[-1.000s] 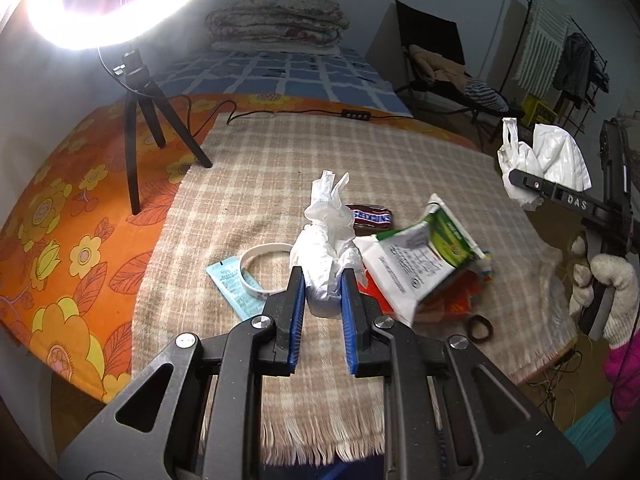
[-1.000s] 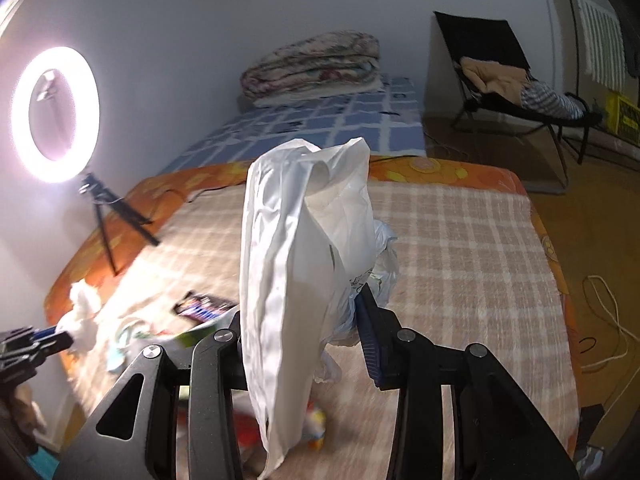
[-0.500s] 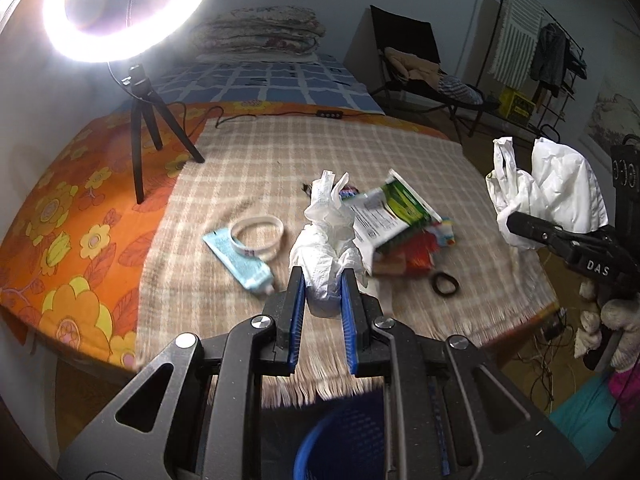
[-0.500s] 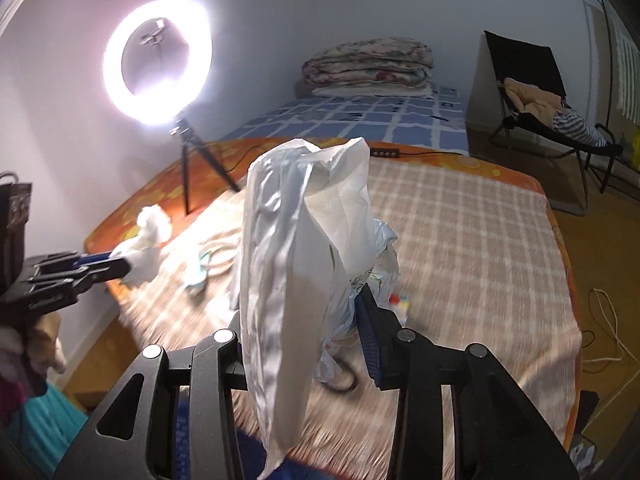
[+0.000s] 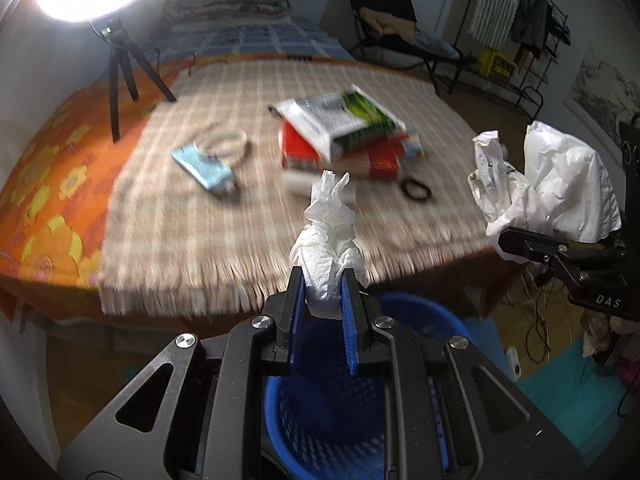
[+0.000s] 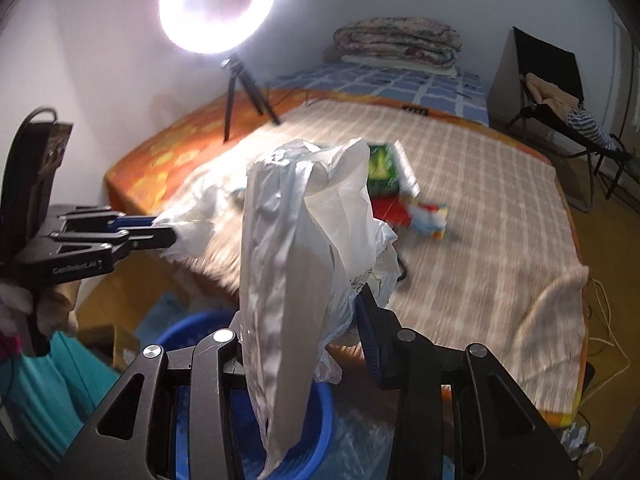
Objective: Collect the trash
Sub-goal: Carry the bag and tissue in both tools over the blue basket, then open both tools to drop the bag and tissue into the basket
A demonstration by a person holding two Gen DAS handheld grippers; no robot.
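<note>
My left gripper (image 5: pixel 322 276) is shut on a crumpled white tissue (image 5: pixel 328 240) and holds it just off the table's near edge, over a blue mesh basket (image 5: pixel 320 408). My right gripper (image 6: pixel 306 312) is shut on a white plastic bag (image 6: pixel 304 248) that hangs down over the same blue basket (image 6: pixel 316 416). The bag also shows in the left wrist view (image 5: pixel 556 188) at the right. The left gripper with the tissue shows in the right wrist view (image 6: pixel 132 236) at the left.
On the checked cloth (image 5: pixel 224 216) lie a green-and-white packet (image 5: pixel 344 120) on red packaging (image 5: pixel 304 148), a light blue sachet (image 5: pixel 204 168), a white ring (image 5: pixel 224 144) and a black band (image 5: pixel 417 191). A ring light on a tripod (image 5: pixel 120 60) stands at the back left.
Both grippers have pulled back from over the table to beyond its near edge. The blue basket has come into view below them. Each keeps hold of its load.
</note>
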